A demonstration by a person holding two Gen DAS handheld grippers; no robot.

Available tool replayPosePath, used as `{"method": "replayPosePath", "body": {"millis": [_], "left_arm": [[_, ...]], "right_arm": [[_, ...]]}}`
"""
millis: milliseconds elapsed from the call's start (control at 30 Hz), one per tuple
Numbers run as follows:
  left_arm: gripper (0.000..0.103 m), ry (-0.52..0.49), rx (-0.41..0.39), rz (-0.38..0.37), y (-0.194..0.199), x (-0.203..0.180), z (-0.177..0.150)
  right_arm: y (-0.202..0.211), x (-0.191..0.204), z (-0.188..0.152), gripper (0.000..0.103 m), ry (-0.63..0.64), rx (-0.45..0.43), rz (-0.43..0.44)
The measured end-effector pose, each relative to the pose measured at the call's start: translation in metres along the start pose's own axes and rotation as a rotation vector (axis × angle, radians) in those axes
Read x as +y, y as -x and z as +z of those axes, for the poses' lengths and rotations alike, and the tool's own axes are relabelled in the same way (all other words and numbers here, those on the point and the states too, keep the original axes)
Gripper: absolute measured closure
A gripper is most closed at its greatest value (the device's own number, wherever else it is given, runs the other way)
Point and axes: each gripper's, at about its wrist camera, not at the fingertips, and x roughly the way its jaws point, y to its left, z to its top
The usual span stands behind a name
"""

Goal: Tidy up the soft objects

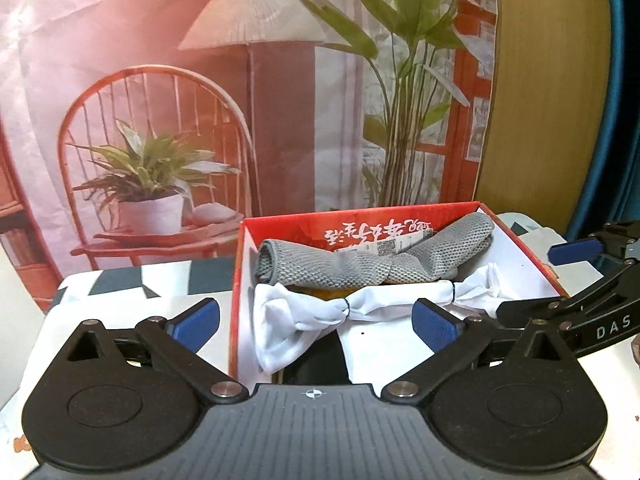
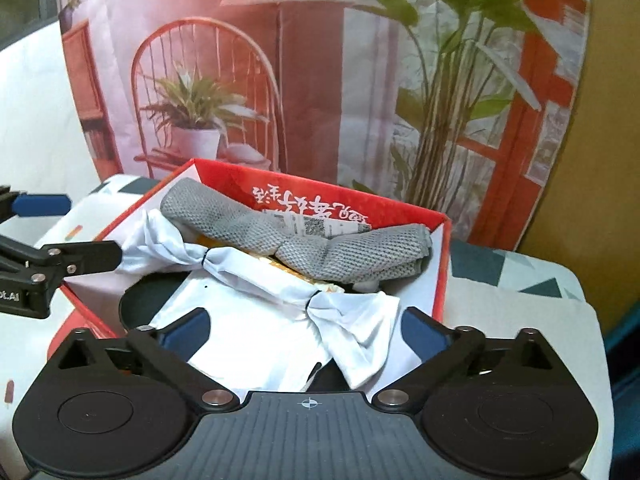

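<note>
A red cardboard box (image 1: 240, 280) (image 2: 440, 272) stands open on the table. Inside lie a rolled grey knit cloth (image 1: 376, 256) (image 2: 304, 240) and a white cloth tied with bands like a candy wrapper (image 1: 320, 312) (image 2: 280, 280), over something yellow. My left gripper (image 1: 316, 320) is open and empty, its fingers straddling the box's near left side. My right gripper (image 2: 304, 332) is open and empty over the box's near edge, around the white cloth's end. The right gripper's fingers (image 1: 576, 248) show at the right of the left wrist view; the left gripper's fingers (image 2: 40, 204) show at the left of the right wrist view.
A printed backdrop (image 1: 240, 80) with a chair, lamp and plants hangs behind the box. The table has a white cloth with dark geometric shapes (image 1: 120, 284) (image 2: 500, 268). A dark round object (image 2: 136, 304) sits low in the box.
</note>
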Motion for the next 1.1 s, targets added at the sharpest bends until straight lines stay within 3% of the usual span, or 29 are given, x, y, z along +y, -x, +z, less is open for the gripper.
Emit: {"method": "replayPosePath", "body": {"millis": [167, 467, 667, 833, 1100], "left_arm": [[0.0, -0.02, -0.026, 0.069, 0.021, -0.004, -0.005], [0.0, 0.003, -0.037, 0.063, 0.056, -0.006, -0.01], [0.0, 0.013, -0.088, 0.069, 0.087, -0.012, -0.015], [0.0, 0.029, -0.119, 0.064, 0.119, -0.018, -0.017], [0.0, 0.036, -0.214, 0.117, 0.191, -0.034, -0.017]], "right_arm": [[0.016, 0.0, -0.009, 0.001, -0.041, -0.034, -0.012], [0.044, 0.005, -0.021, 0.0, -0.096, -0.083, -0.022], [0.07, 0.012, -0.028, 0.0, -0.114, -0.125, -0.023], [0.102, 0.019, -0.033, 0.0, -0.143, -0.172, -0.029], [0.168, 0.029, -0.04, 0.0, -0.205, -0.242, -0.077]]}}
